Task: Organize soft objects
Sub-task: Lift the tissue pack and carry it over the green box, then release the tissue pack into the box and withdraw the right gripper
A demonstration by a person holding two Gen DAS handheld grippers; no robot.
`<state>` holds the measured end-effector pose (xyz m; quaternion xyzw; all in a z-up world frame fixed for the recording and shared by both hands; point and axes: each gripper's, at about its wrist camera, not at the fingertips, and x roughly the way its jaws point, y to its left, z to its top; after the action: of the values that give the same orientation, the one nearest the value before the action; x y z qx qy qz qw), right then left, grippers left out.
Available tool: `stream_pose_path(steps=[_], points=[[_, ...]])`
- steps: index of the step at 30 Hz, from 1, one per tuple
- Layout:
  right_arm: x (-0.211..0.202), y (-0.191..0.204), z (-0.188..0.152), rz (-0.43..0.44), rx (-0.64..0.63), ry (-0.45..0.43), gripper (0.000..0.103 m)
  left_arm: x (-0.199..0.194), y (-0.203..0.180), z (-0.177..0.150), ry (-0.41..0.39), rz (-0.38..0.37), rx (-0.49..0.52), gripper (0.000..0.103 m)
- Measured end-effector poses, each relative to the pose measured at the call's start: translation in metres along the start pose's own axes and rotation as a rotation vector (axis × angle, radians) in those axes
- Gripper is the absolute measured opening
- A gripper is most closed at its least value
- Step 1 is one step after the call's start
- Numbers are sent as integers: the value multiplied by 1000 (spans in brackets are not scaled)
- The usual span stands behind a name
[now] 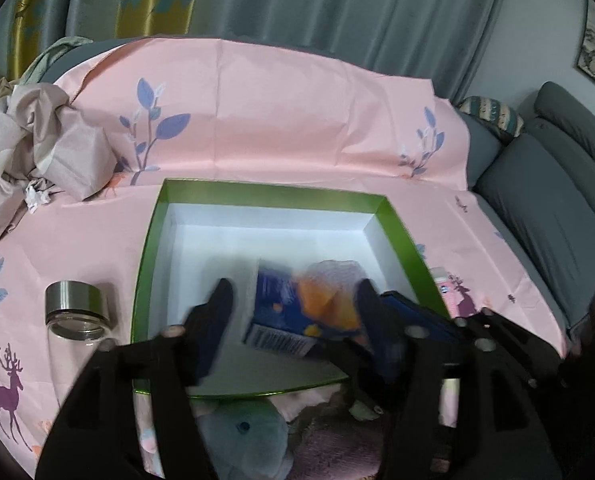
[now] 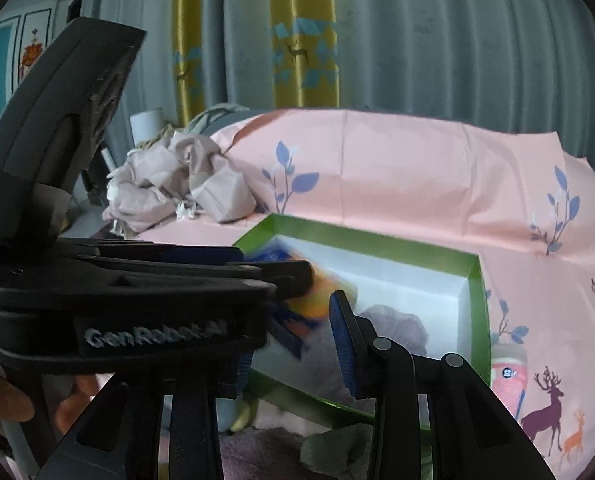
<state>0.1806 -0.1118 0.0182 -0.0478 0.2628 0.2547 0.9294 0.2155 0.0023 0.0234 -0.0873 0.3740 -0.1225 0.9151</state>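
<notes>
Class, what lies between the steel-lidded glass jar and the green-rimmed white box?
Only bare pink deer-print sheet, between jar and box: left wrist view.

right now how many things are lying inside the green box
1 for sure: a blue and orange packet in the green box's near half. It is blurred and the grippers cover part of the floor, so more may be hidden.

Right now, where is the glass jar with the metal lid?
In the left wrist view, the glass jar lies on the pink cloth, just left of the green box.

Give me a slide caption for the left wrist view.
Open left gripper over a green-rimmed box holding a blue packet.
</notes>
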Motion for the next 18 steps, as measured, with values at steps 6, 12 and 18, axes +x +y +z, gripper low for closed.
stream_pose_path(steps=[6, 12, 18], points=[[-17, 1, -4, -31, 7, -1, 57, -19, -4, -8, -48, 106, 54, 97], [-56, 7, -11, -23, 15, -24, 58, -57, -13, -21, -124, 186, 95, 102], [-94, 17, -22, -11, 30, -52, 68, -89, -22, -33, -172, 213, 99, 102]])
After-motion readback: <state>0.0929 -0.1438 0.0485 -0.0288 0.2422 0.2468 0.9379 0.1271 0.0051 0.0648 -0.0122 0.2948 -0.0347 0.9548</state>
